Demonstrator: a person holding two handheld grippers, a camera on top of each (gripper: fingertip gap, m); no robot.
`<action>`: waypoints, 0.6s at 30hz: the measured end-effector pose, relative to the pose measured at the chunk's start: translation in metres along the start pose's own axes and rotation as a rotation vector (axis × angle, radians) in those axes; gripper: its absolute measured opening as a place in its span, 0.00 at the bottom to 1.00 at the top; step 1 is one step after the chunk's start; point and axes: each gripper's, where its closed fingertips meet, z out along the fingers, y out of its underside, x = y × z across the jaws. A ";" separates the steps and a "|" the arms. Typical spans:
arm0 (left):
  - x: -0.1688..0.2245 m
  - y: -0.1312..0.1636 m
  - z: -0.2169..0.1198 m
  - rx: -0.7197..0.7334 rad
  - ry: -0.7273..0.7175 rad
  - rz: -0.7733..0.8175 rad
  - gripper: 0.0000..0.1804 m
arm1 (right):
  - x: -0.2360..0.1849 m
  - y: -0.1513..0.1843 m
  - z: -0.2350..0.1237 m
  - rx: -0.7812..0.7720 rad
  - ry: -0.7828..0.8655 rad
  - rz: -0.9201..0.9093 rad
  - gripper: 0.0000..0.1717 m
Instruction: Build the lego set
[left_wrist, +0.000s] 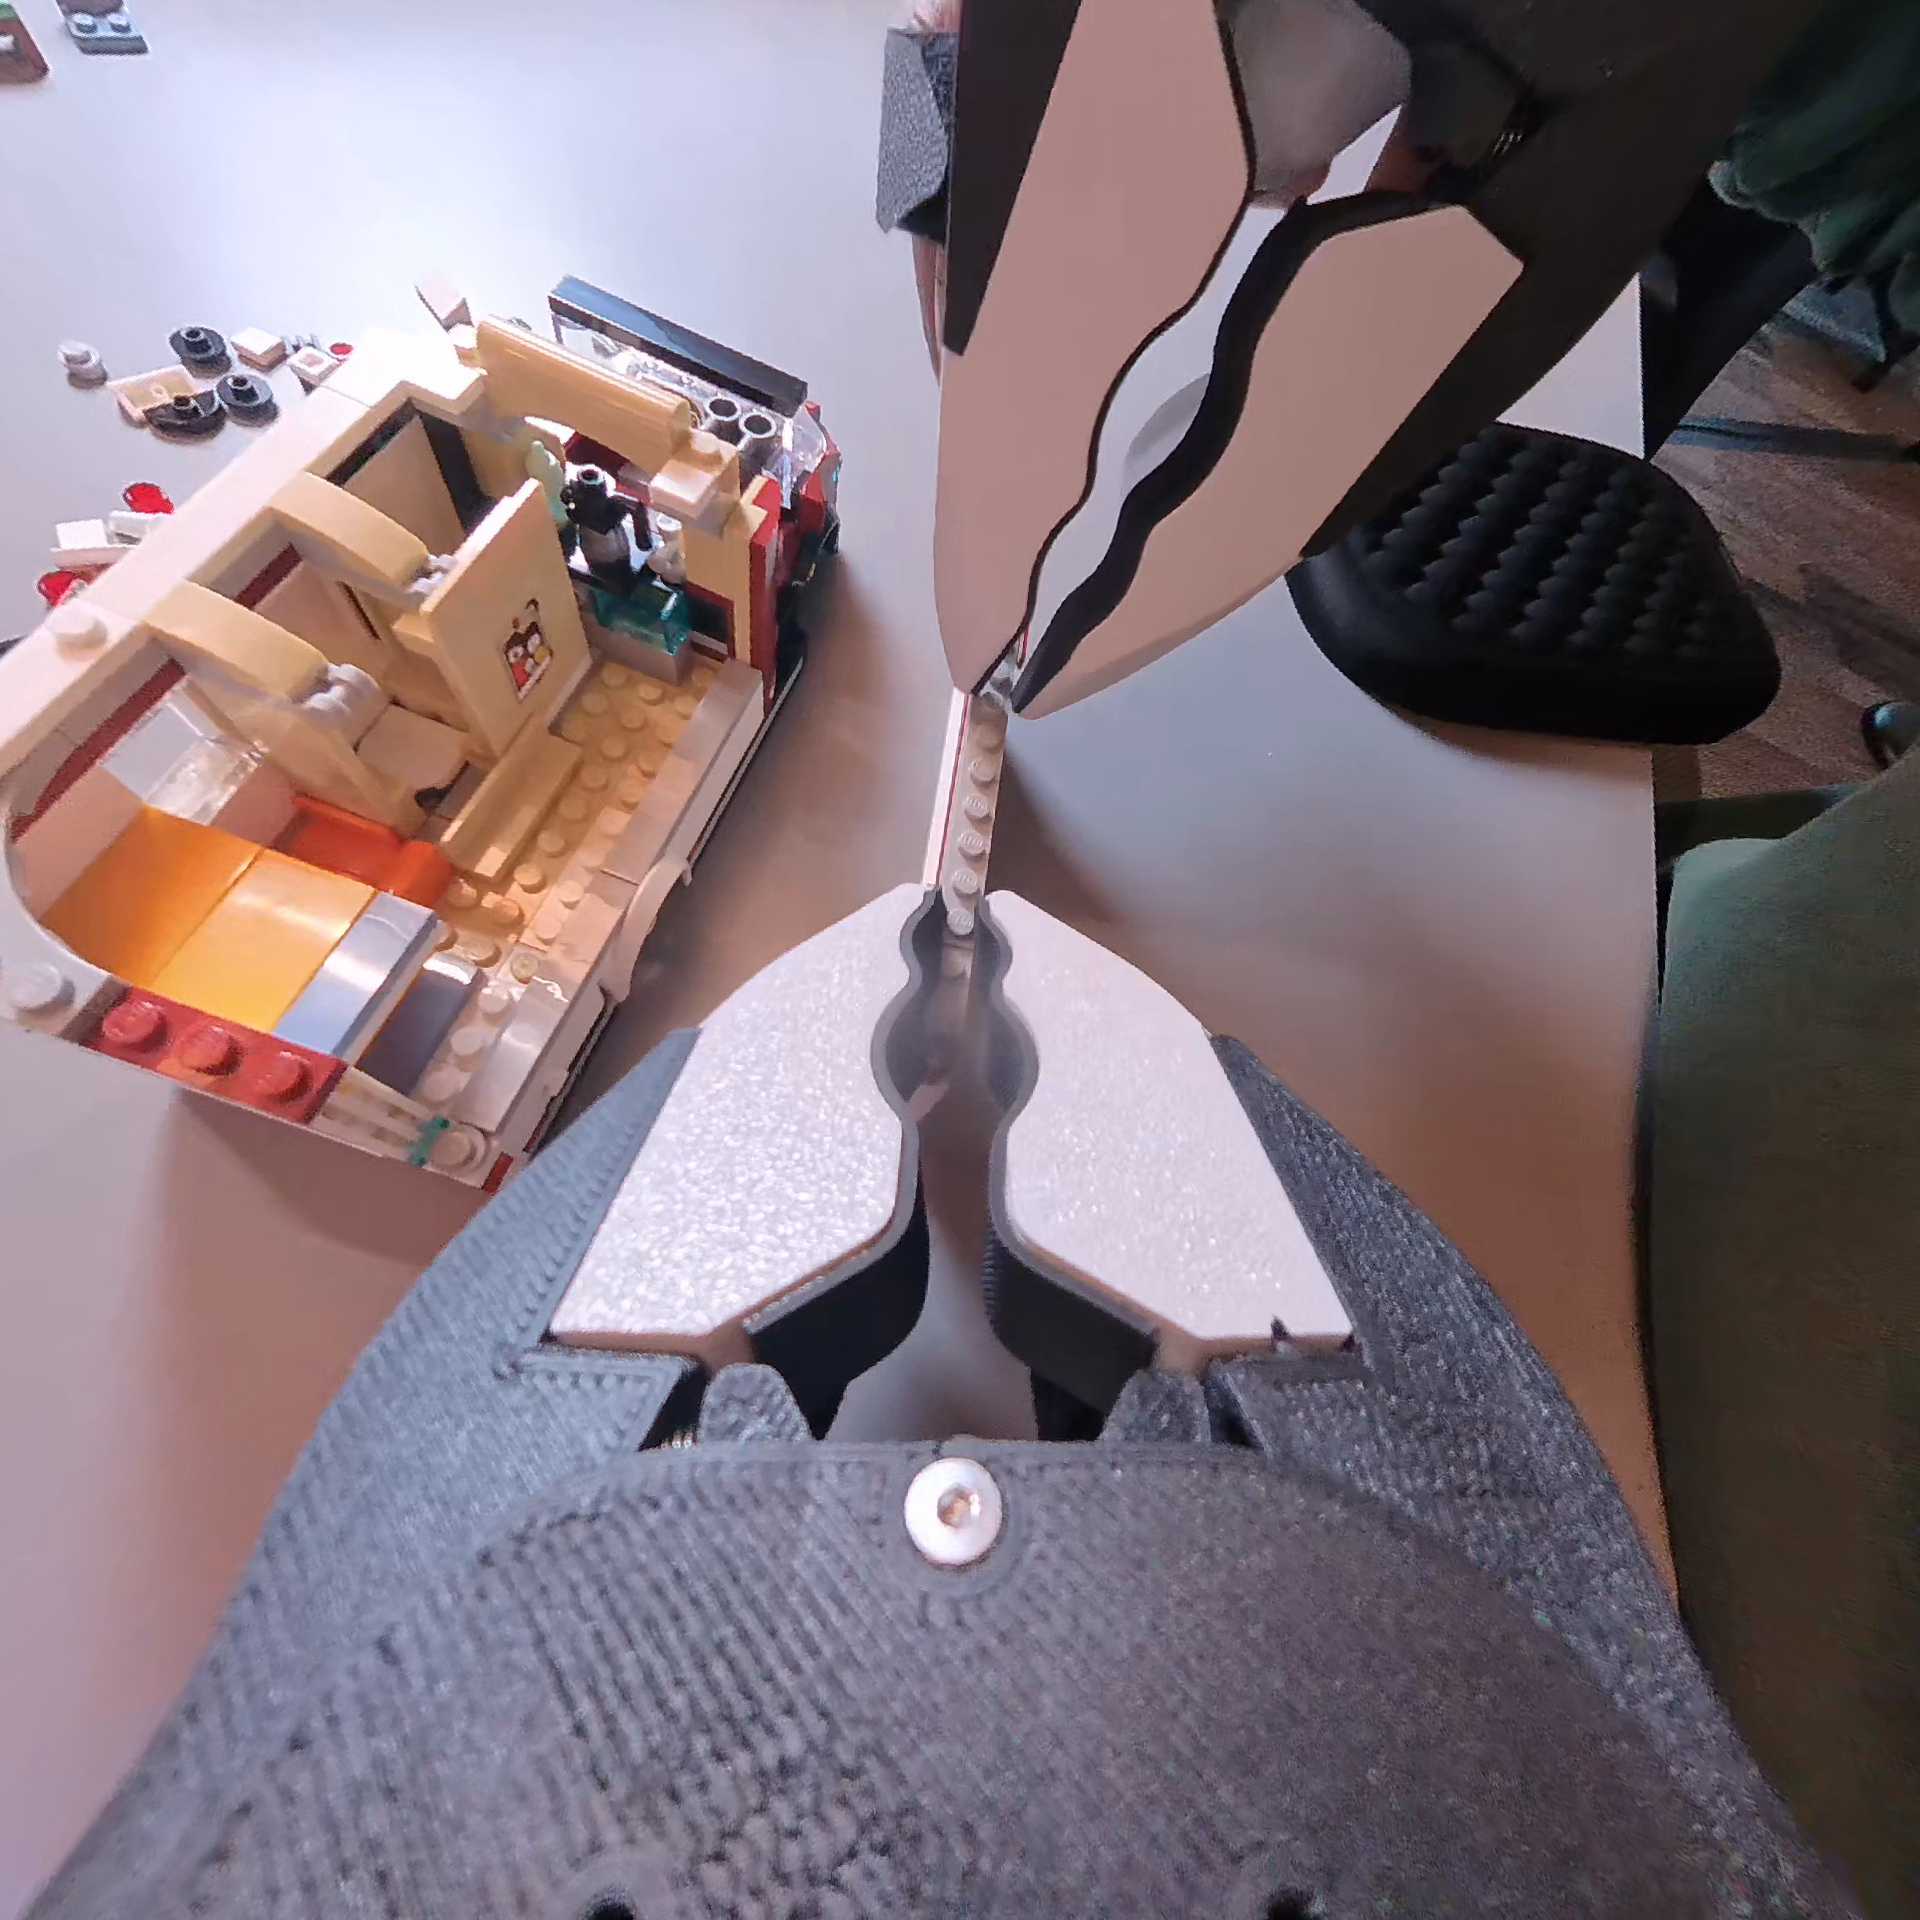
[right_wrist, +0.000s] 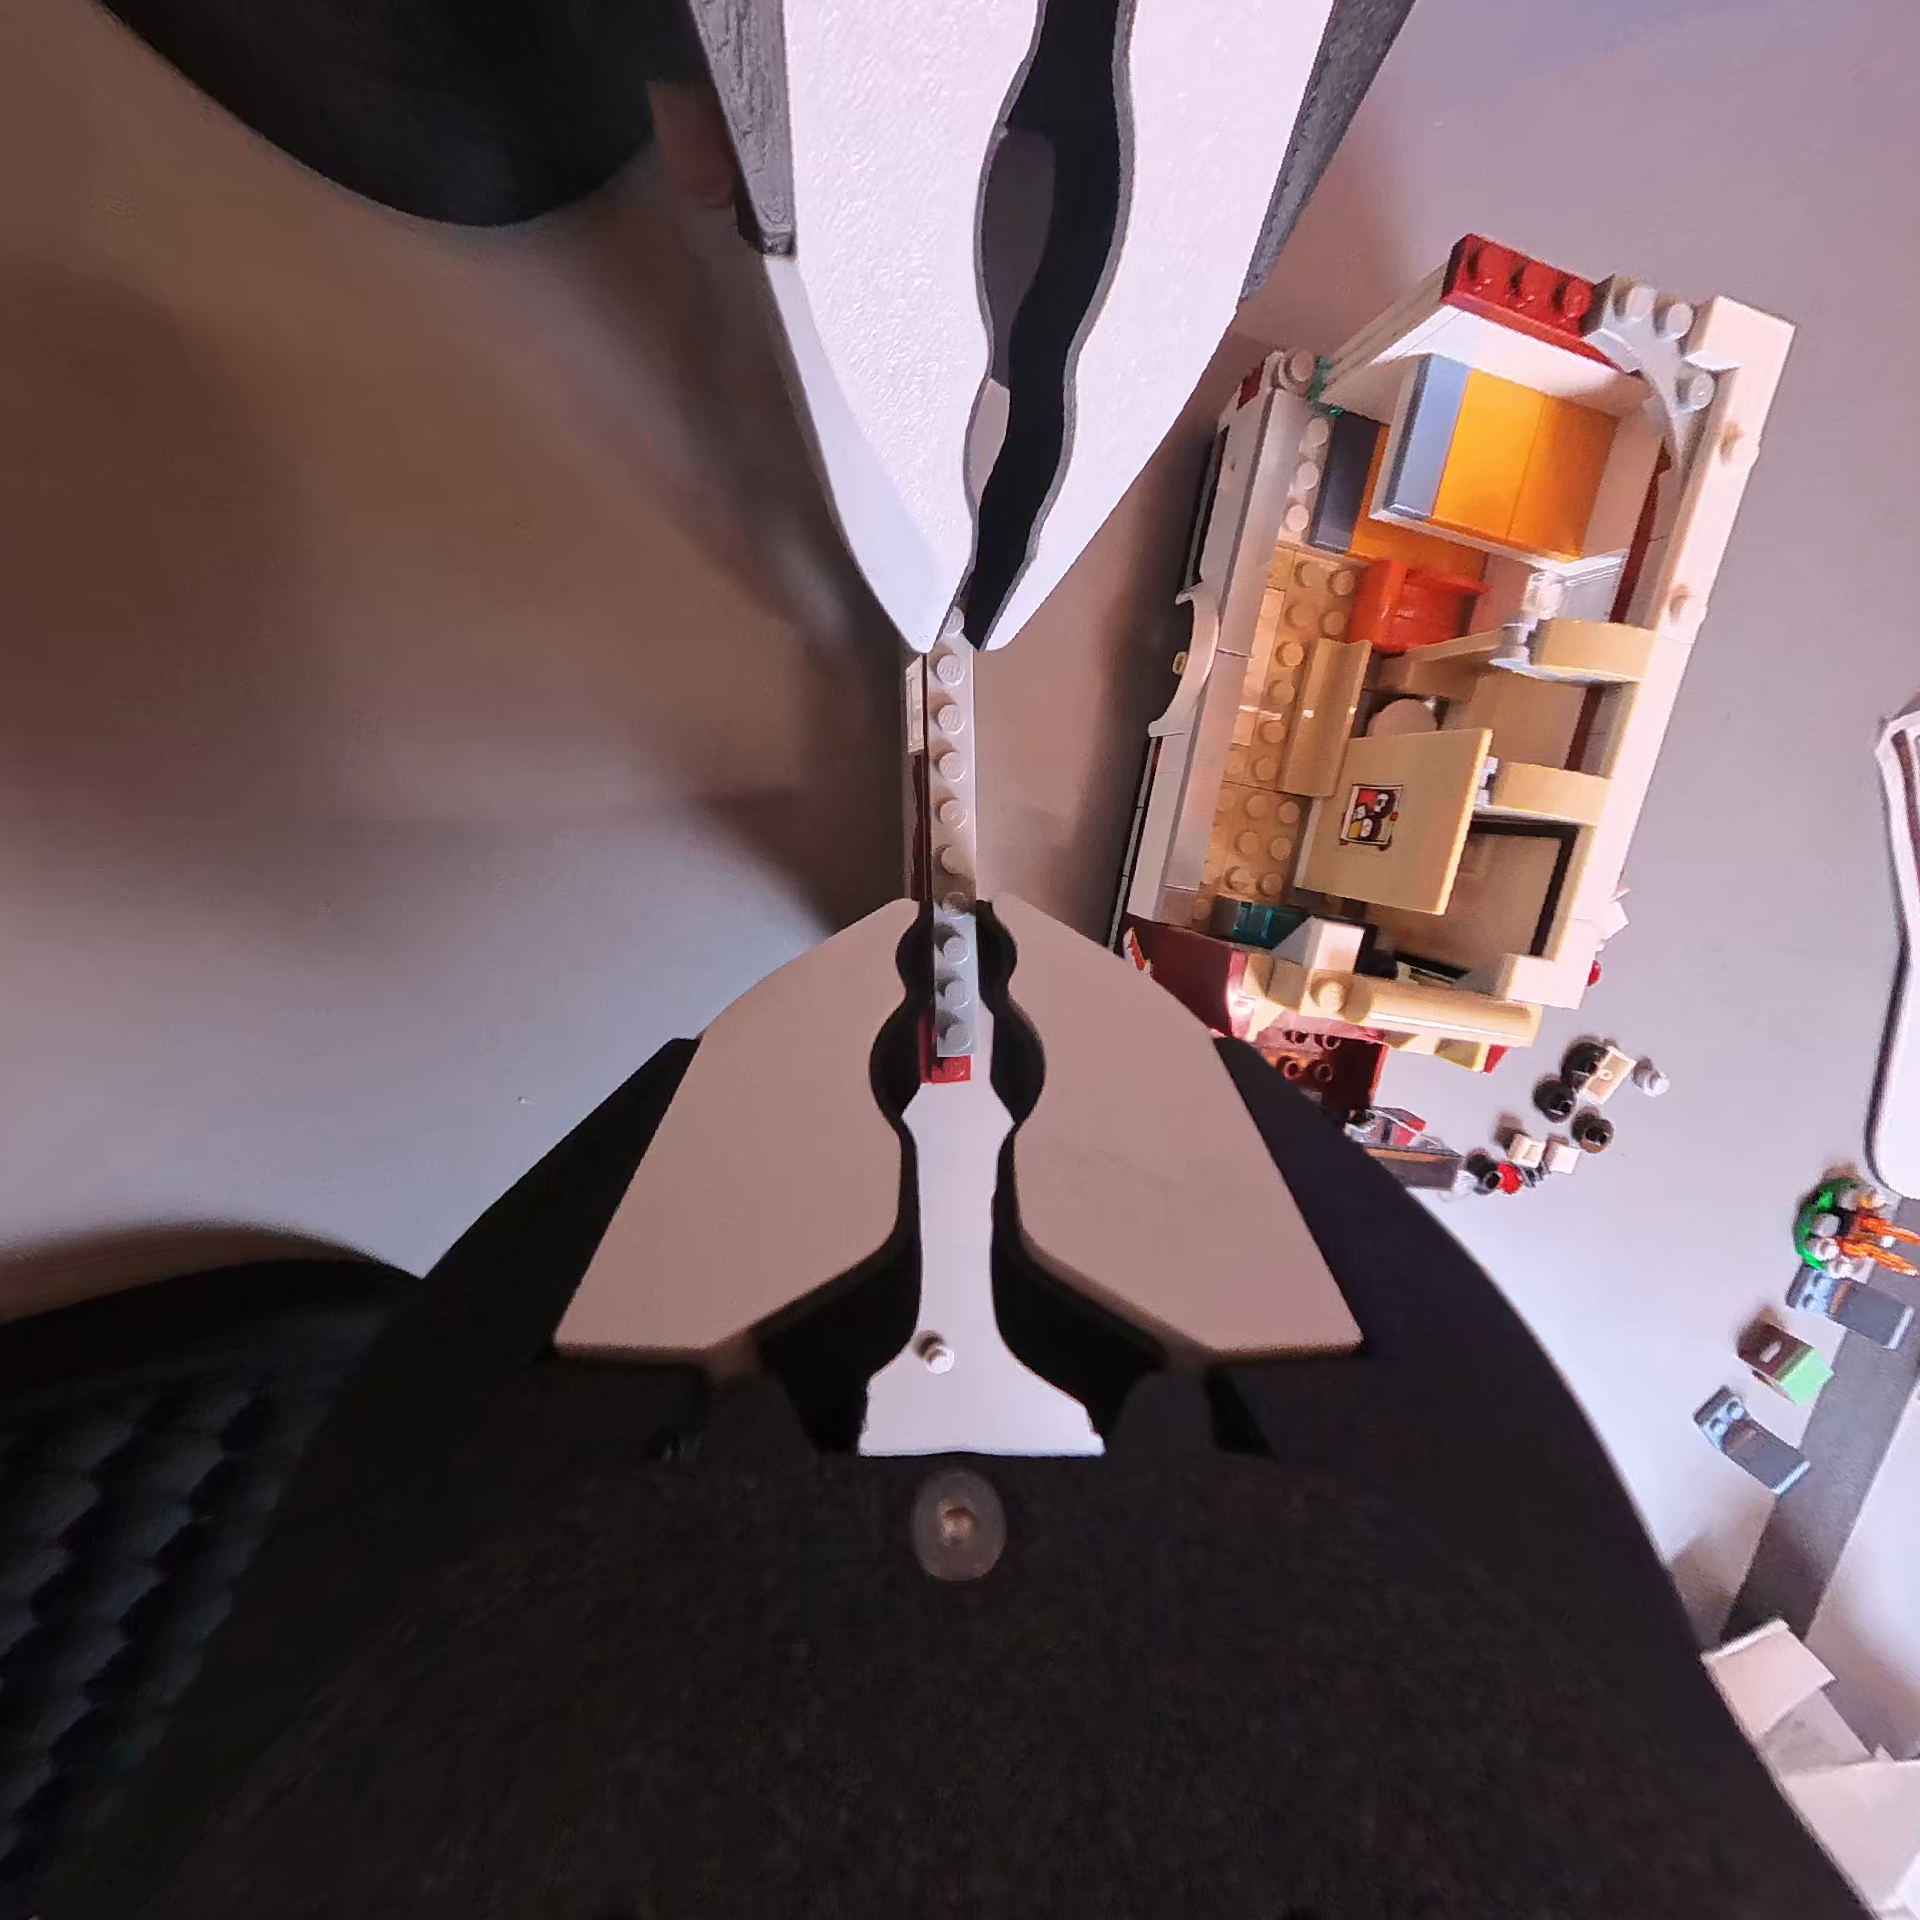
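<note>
Left wrist view: two grippers' jaws clamp one studded strip (left_wrist: 971, 810), opposite ends.

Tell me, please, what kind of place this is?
Probably an office or hobby room: a plain table with a half-built brick van and loose bricks, and a black mesh chair beside it.

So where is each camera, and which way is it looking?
Left wrist view: sits on the left gripper, looking along its fingers over the table at the right gripper; a green sleeve shows.
Right wrist view: sits on the right gripper, facing the left gripper.
Both show the long grey studded brick strip clamped at either end, and the roofless tan-and-red brick camper model.
</note>
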 end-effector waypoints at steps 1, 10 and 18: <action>0.000 0.000 0.000 -0.002 0.001 -0.003 0.04 | 0.001 0.000 -0.001 0.007 0.011 -0.006 0.04; 0.000 0.000 0.000 -0.008 0.004 -0.030 0.04 | 0.000 0.007 -0.005 0.062 0.040 -0.016 0.03; 0.001 0.000 0.001 -0.008 0.012 -0.044 0.04 | -0.001 0.010 -0.001 0.093 0.005 0.026 0.02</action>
